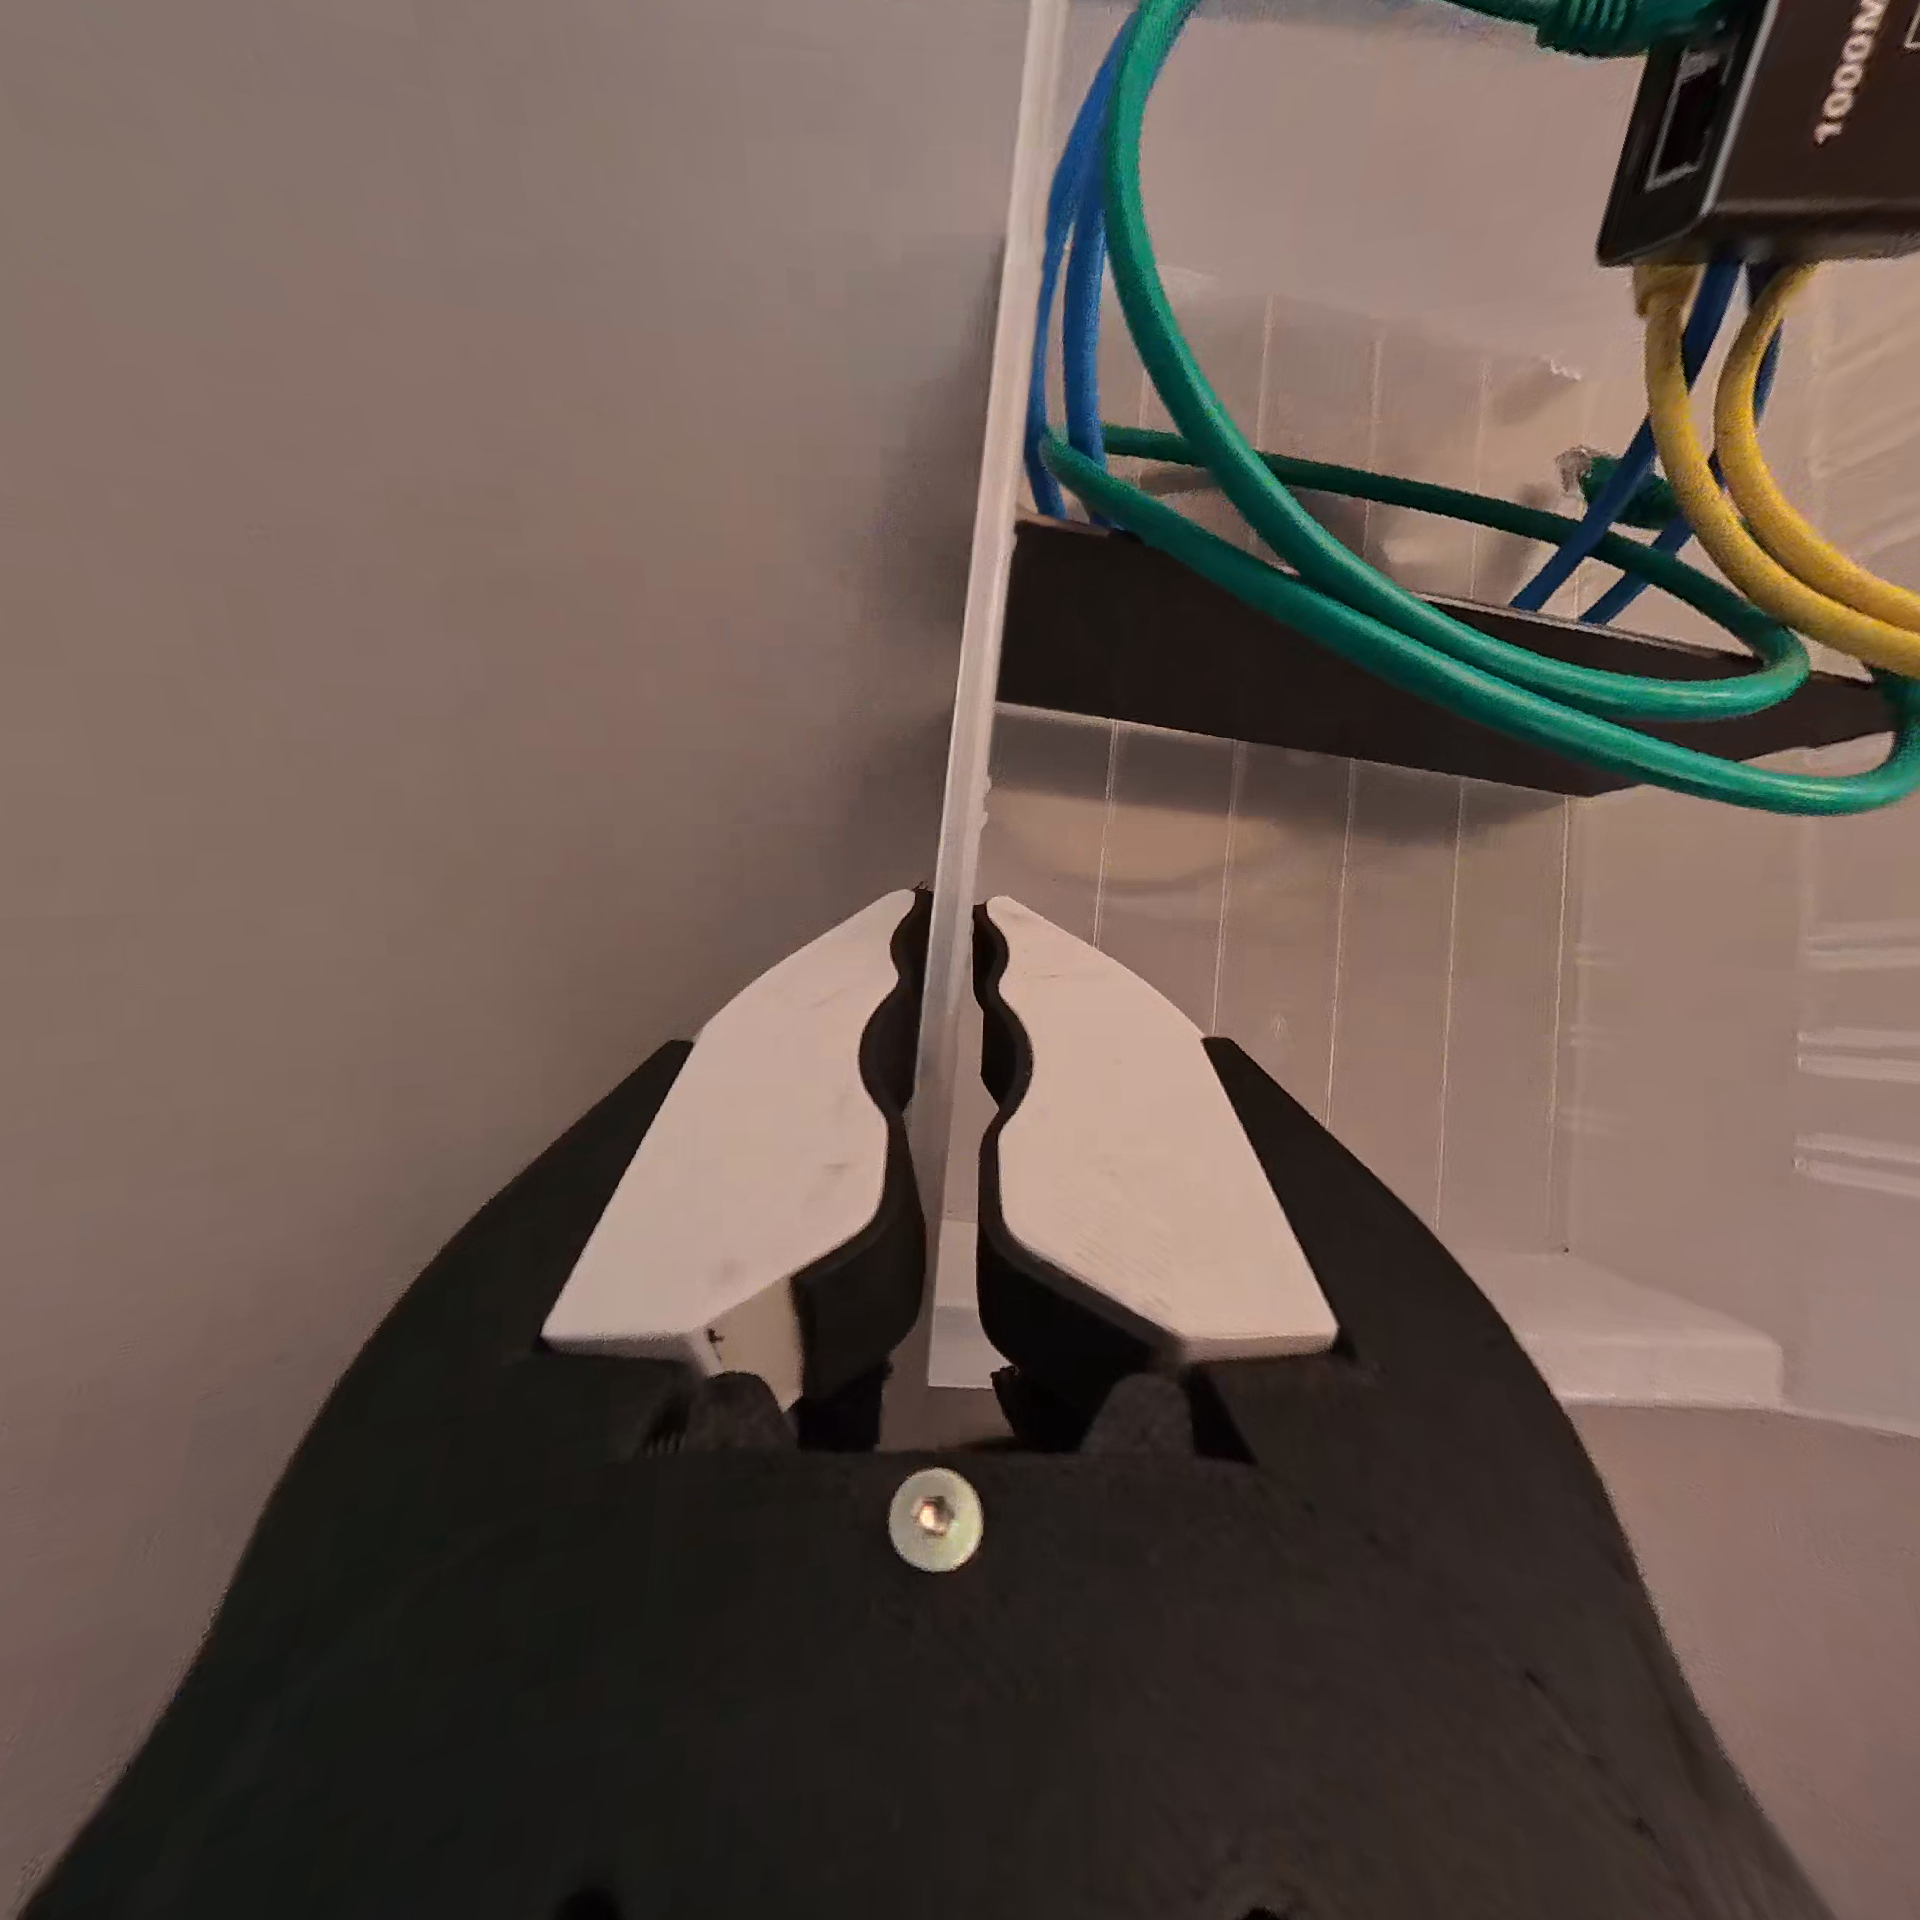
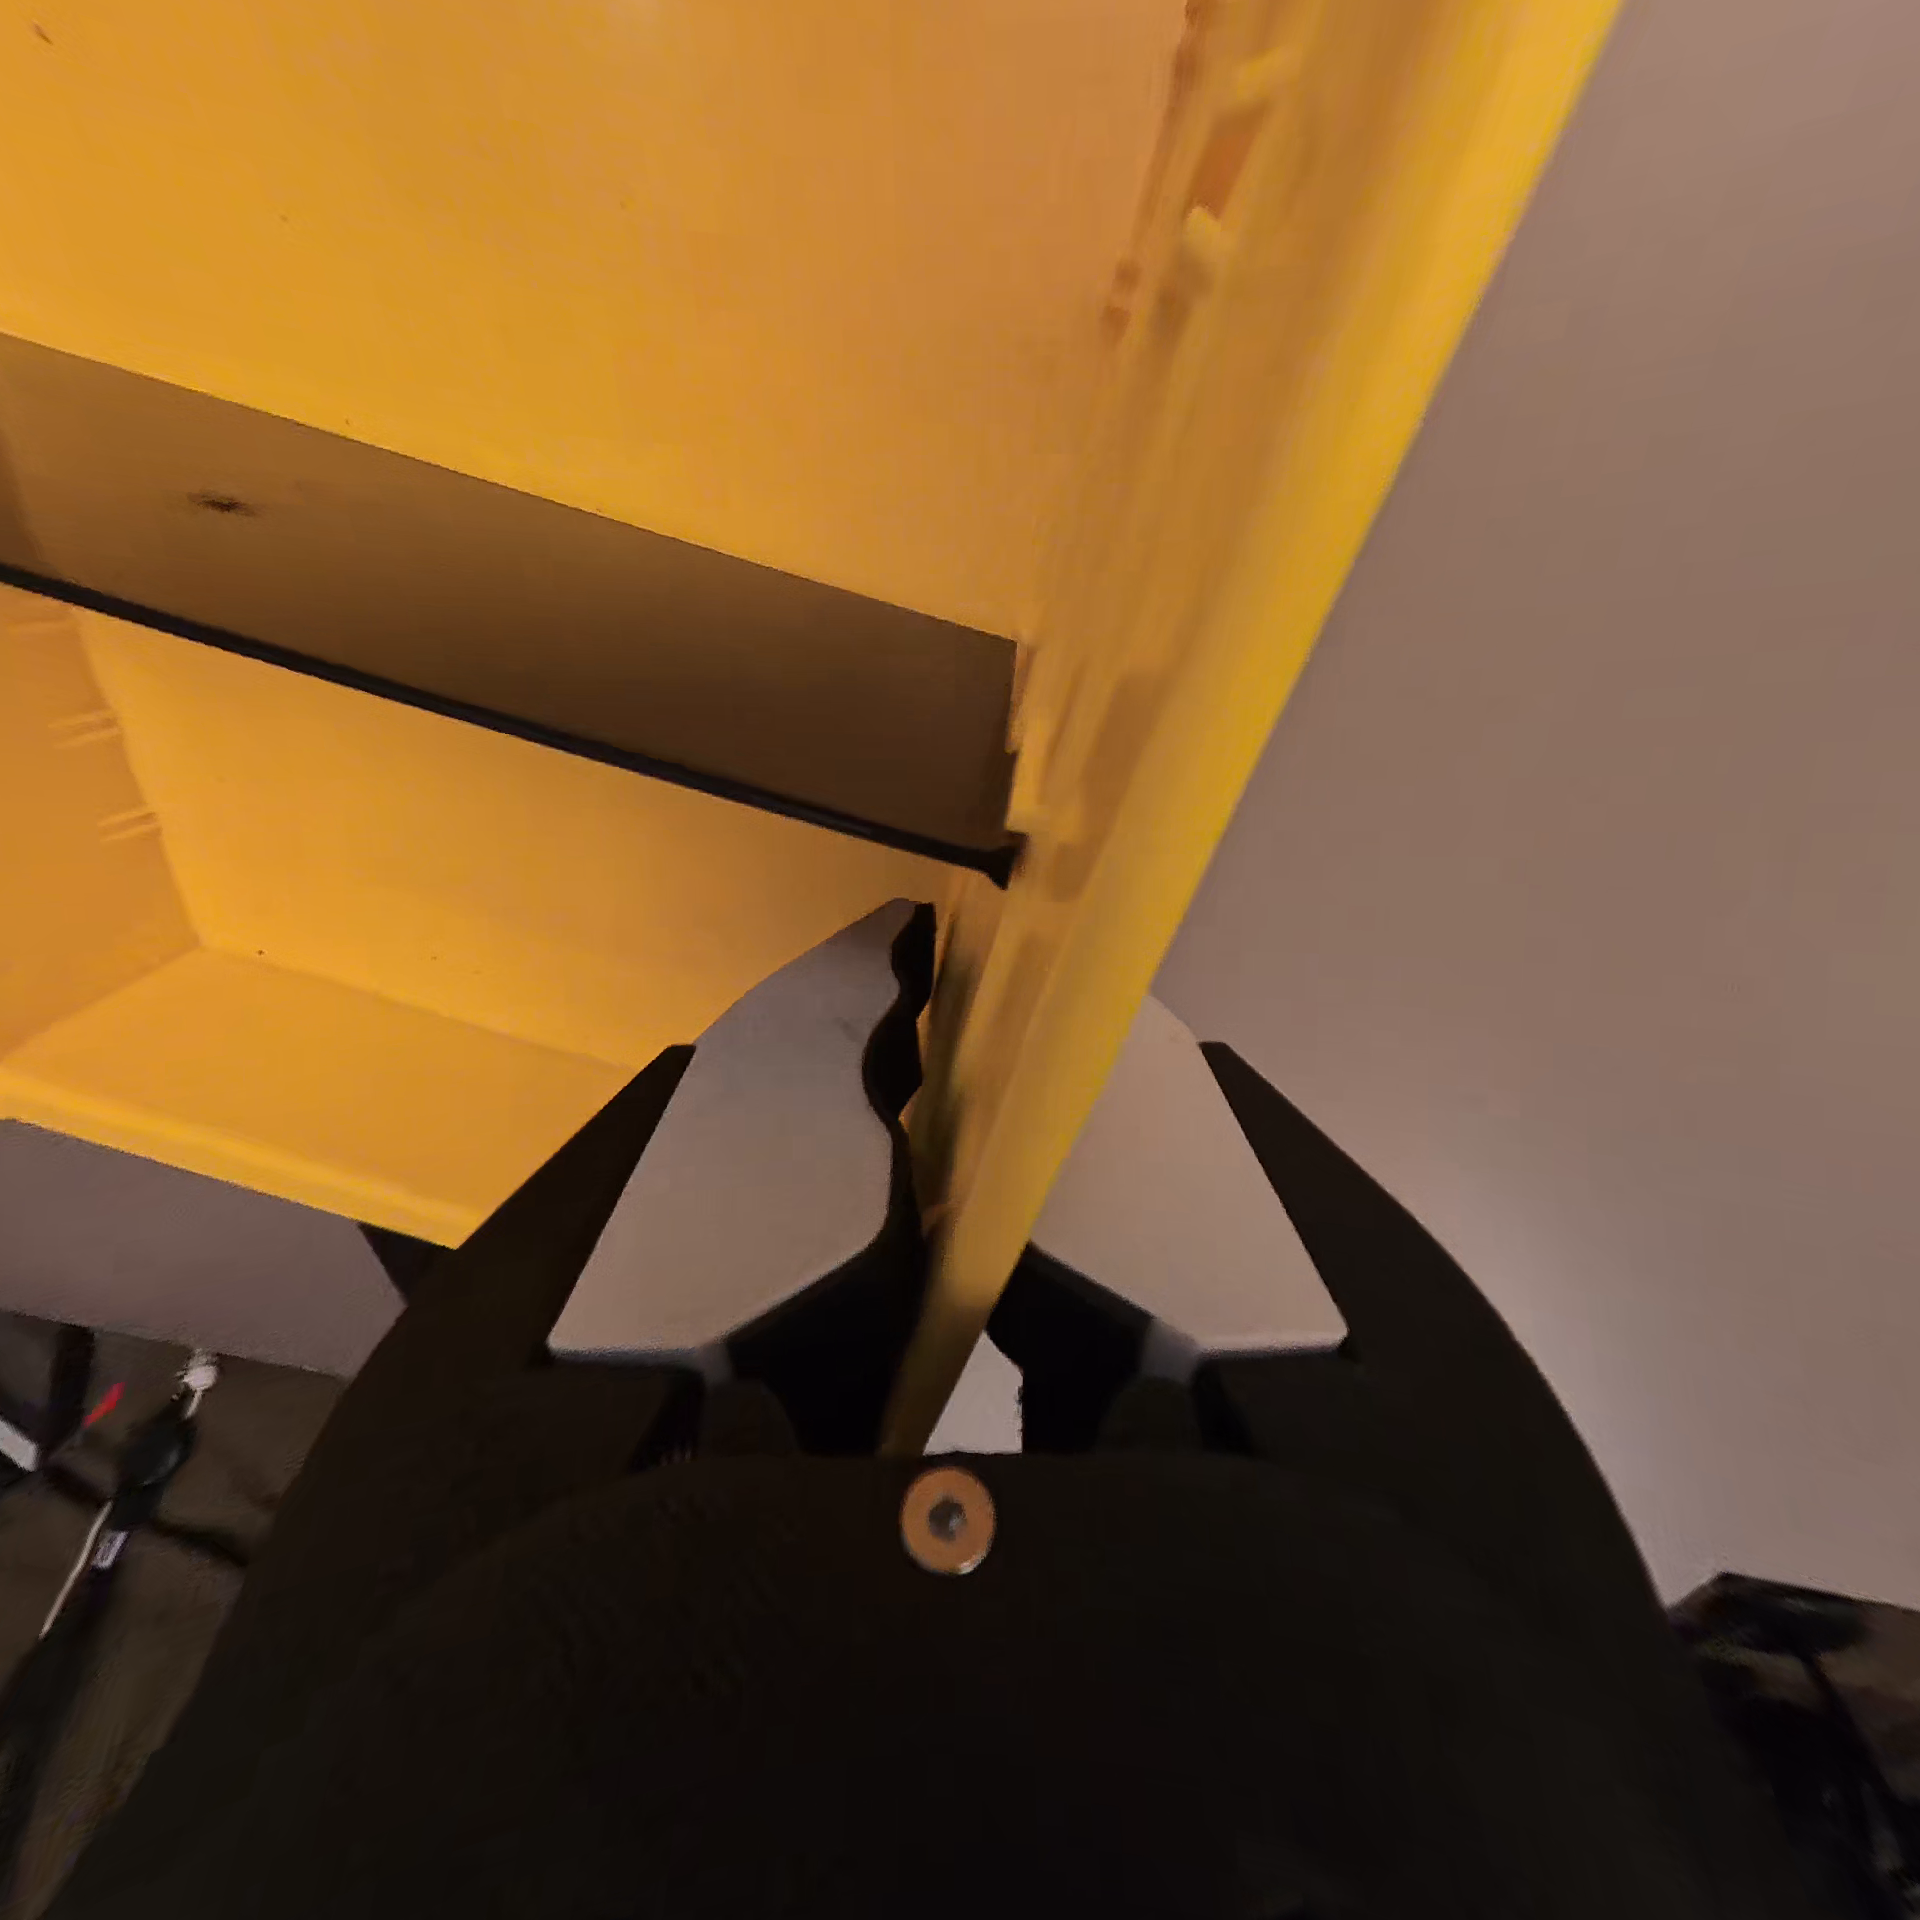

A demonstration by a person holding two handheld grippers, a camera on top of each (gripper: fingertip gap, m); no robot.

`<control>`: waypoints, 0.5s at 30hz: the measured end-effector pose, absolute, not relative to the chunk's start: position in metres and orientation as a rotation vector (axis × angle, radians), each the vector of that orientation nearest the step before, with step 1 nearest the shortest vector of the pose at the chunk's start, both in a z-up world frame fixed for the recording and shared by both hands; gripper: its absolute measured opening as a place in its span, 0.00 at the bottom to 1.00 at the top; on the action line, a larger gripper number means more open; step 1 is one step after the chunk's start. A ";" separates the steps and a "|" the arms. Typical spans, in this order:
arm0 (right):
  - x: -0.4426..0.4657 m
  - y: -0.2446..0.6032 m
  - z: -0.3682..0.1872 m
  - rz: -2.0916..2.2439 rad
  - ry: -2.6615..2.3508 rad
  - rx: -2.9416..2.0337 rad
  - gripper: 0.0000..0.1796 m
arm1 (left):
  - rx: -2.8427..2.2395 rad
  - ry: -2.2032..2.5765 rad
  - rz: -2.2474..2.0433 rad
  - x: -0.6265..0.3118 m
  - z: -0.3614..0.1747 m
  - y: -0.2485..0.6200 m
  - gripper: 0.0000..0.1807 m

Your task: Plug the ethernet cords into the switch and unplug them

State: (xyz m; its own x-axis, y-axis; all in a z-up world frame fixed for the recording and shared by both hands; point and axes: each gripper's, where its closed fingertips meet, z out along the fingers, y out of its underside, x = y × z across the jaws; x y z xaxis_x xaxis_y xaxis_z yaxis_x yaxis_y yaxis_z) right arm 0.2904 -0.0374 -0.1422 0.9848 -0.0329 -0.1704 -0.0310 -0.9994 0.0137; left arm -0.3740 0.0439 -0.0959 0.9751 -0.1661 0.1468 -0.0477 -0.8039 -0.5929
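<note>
In the left wrist view my left gripper (image 1: 948, 904) is shut on the upright edge of a clear plastic bin wall (image 1: 1003, 499). Inside the bin, up and to the right, hangs the black switch (image 1: 1766, 135). A green cord (image 1: 1351, 613) loops below it, with its plug at the switch's top. Blue cords (image 1: 1075, 312) and yellow cords (image 1: 1704, 447) run down from the switch. In the right wrist view my right gripper (image 2: 997, 956) is shut on the wall of a yellow bin (image 2: 1247, 623). The wall hides most of the right finger.
A black ledge (image 1: 1195, 665) crosses the clear bin under the cords. Inside the yellow bin are a dark panel (image 2: 520, 603) and a thin black line (image 2: 520, 717). A plain wall stands behind both bins. Loose cables (image 2: 125, 1455) lie low at the left. Across from one pair of fingers to the other is roughly 65 centimetres.
</note>
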 end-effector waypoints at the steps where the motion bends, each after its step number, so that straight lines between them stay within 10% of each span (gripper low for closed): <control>1: 0.287 -0.034 -0.142 -0.279 -0.027 3.113 0.04 | -2.501 0.117 -0.252 -0.388 -0.096 0.039 0.03; 15: 0.291 -0.019 -0.142 -0.224 0.126 3.111 0.03 | -2.370 -0.172 -0.256 -0.476 -0.094 0.019 0.03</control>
